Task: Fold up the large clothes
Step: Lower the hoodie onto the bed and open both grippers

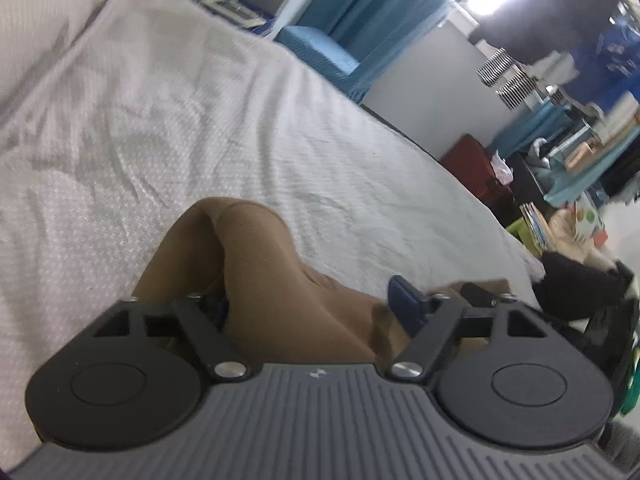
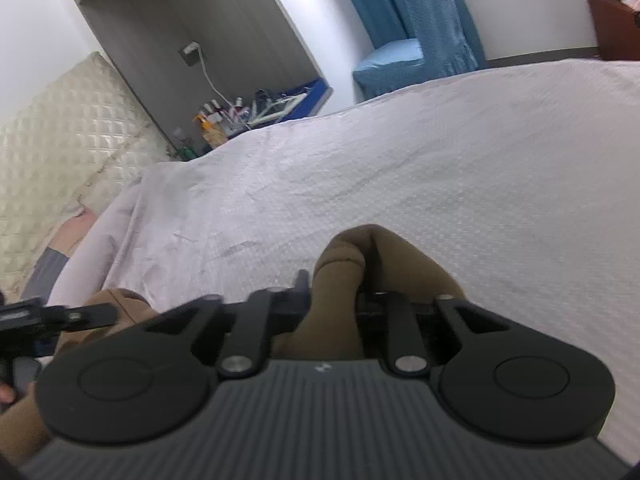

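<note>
Left wrist view: left gripper [image 1: 308, 300] sits low over the white bedspread [image 1: 200, 120], jaws spread wide, a bunched ridge of the brown garment [image 1: 256, 264] lying between them in the lower centre of the frame. The blue pad on the right finger [image 1: 406, 300] stands clear of the cloth; the left-hand pad is hidden behind the fold, so released, not gripping, is my read. The garment looks like soft, thin knit, humped up into a rounded fold, with a darker patch low near the gripper body. Looks like the set-down step of a fold: cloth is on the bed and being let go. Right wrist view: right gripper [image 2: 334, 296] in lower centre, jaws narrow, with a rolled lump of the same brown garment [image 2: 340, 264] wedged between the fingers; the pads look close against it, but whether they press it I cannot tell. More brown cloth shows at lower left, beside the other gripper's dark finger. Next move, as I judge it: free the right side fully, back both grippers off without dragging the fold, then flatten the humps, since the cloth is bunched rather than lying flat.
</note>
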Demonstrator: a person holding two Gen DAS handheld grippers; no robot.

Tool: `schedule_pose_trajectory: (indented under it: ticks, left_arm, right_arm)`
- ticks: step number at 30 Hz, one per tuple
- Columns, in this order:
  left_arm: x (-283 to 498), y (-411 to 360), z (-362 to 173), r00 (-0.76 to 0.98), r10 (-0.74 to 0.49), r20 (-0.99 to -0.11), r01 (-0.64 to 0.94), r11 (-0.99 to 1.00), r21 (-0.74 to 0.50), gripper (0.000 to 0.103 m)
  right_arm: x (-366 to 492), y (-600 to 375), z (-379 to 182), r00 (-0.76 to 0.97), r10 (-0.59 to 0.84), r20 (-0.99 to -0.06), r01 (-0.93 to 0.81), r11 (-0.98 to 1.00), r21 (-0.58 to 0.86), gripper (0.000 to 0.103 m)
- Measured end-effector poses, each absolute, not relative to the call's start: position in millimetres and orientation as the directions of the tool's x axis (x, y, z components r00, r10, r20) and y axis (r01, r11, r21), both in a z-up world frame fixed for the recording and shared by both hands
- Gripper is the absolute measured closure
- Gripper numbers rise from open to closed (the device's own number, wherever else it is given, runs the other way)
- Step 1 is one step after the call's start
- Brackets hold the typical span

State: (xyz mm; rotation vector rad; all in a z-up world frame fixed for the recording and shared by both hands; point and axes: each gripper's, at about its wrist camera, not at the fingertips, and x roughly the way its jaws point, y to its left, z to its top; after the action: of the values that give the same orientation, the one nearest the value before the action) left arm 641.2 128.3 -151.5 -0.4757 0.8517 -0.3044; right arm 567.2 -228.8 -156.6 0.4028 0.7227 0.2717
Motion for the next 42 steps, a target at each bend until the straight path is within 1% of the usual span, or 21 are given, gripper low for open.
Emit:
schedule_pose_trajectory:
  ticks: [1, 2, 3, 8, 13, 16, 19, 23, 29, 34, 39, 42]
  left_arm:
    - [634, 128, -145, 0.627, -0.436, -0.646, 0.075, 0.858, -0.508, 0.020]
    - [626, 128, -139, 0.632, -0.432, -0.644, 0.078, 0.862, -0.502, 0.020]
    - [617, 129, -133, 0.640, -0.423, -0.641, 0.077, 0.866, -0.495, 0.020]
    - [557, 131, -97, 0.699, -0.353, -0.622, 0.070, 0.899, -0.432, 0.020]
    - [469, 123, -50, 0.767, -0.315, -0.560, 0.089, 0.915, -0.393, 0.020]
    - [413, 110, -23, 0.797, -0.295, -0.528, 0.101, 0.926, -0.365, 0.020]
    - [357, 92, 0, 0.818, -0.269, -0.508, 0.101, 0.937, -0.333, 0.020]
    - [285, 66, 18, 0.834, -0.251, -0.492, 0.111, 0.949, -0.296, 0.020]
    - [206, 36, 21, 0.855, -0.219, -0.470, 0.122, 0.966, -0.229, 0.020]
    - [169, 19, 9, 0.865, -0.224, -0.449, 0.147, 0.969, -0.201, 0.020]
    - [160, 14, -13, 0.874, -0.212, -0.437, 0.153, 0.974, -0.166, 0.020]
    - [169, 24, -29, 0.870, -0.223, -0.440, 0.141, 0.967, -0.212, 0.020]
  right_arm:
    - [563, -230, -153, 0.720, 0.369, -0.588, -0.096, 0.892, 0.442, 0.058]
    - [558, -232, -149, 0.720, 0.371, -0.586, -0.099, 0.891, 0.442, 0.040]
    - [549, -234, -142, 0.726, 0.371, -0.580, -0.105, 0.892, 0.439, 0.029]
    - [500, -245, -114, 0.768, 0.336, -0.546, -0.134, 0.917, 0.376, 0.029]
    - [432, -253, -83, 0.812, 0.322, -0.486, -0.151, 0.921, 0.358, 0.029]
    - [387, -252, -64, 0.827, 0.314, -0.467, -0.168, 0.930, 0.327, 0.029]
    - [342, -251, -44, 0.835, 0.327, -0.442, -0.189, 0.925, 0.329, 0.029]
    - [289, -246, -23, 0.838, 0.341, -0.426, -0.208, 0.921, 0.329, 0.029]
    - [223, -232, -10, 0.840, 0.361, -0.406, -0.258, 0.922, 0.288, 0.029]
    - [185, -220, -13, 0.845, 0.385, -0.372, -0.304, 0.917, 0.257, 0.029]
    - [171, -212, -31, 0.854, 0.378, -0.359, -0.312, 0.922, 0.229, 0.029]
    - [184, -208, -45, 0.844, 0.366, -0.391, -0.296, 0.927, 0.230, 0.029]
